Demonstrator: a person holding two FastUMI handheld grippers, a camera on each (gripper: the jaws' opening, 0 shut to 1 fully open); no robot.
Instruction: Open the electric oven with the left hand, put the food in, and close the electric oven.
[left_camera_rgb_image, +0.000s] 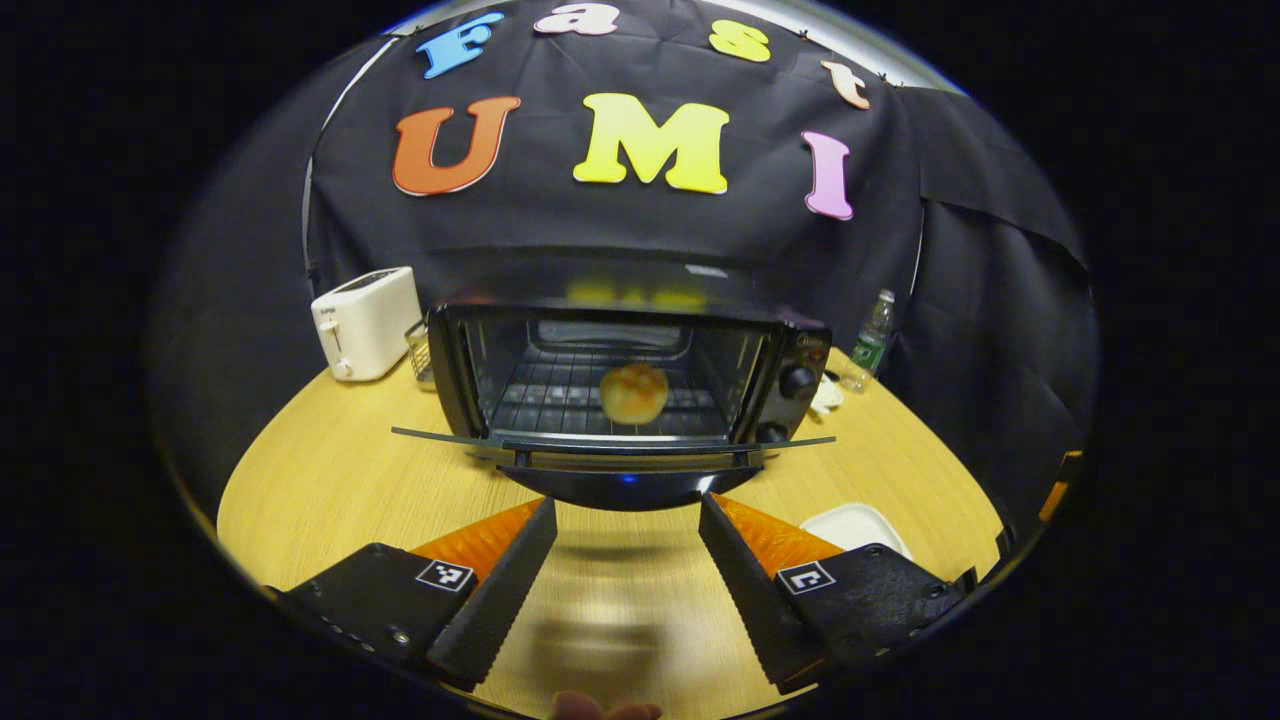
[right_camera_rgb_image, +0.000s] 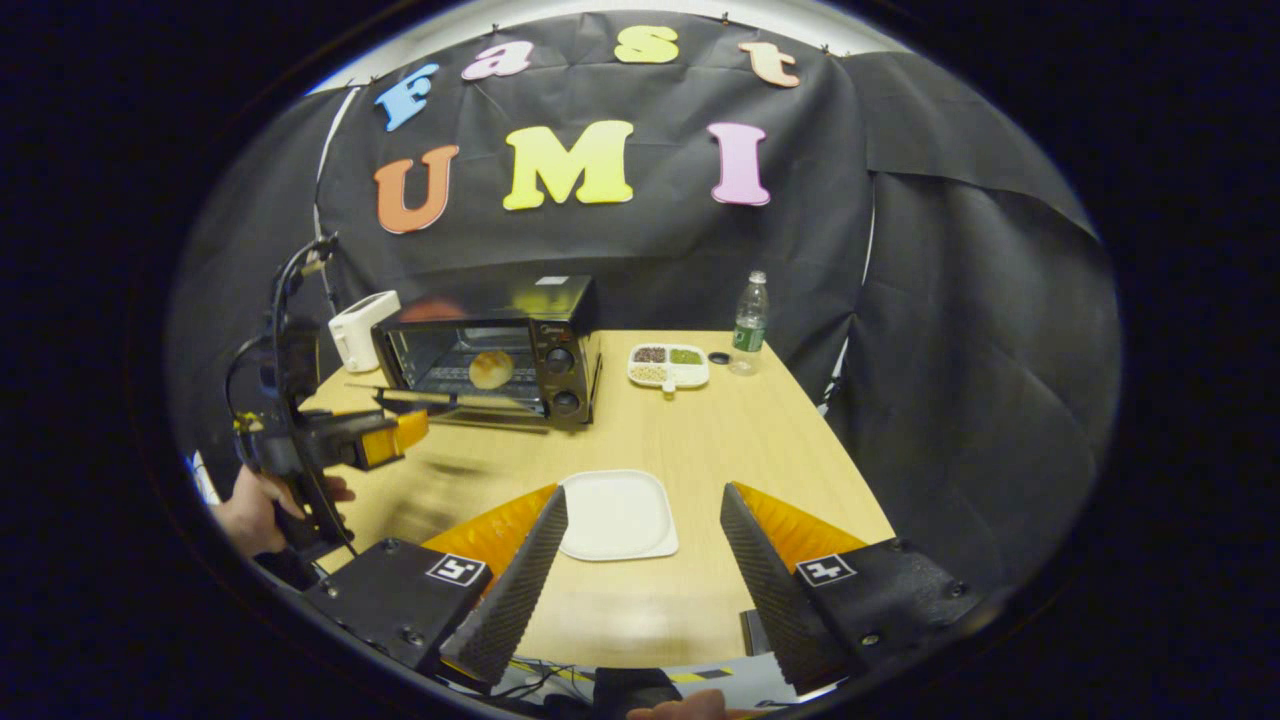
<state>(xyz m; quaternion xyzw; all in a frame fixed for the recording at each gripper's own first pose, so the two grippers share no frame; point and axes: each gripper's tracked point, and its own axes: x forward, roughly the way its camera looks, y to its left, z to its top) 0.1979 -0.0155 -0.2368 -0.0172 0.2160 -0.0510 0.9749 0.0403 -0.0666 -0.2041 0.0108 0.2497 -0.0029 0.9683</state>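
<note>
The bun (left_camera_rgb_image: 634, 393) sits mid-frame on the rack; the oven door (left_camera_rgb_image: 612, 447) hangs open — stiff, hinged, best pushed up by its front edge. Left tongs (left_camera_rgb_image: 627, 560) and right tongs (right_camera_rgb_image: 643, 560) both gape apart, empty.

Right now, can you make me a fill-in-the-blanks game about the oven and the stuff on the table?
1. The oven door hangs ____, with a bun on the rack inside.
2. The white plate on the table has ____ on it.
3. The left claw is open and holds ____.
4. The white toaster stands on the side of the oven away from its ____.

Missing words: open; nothing; nothing; knobs
</note>
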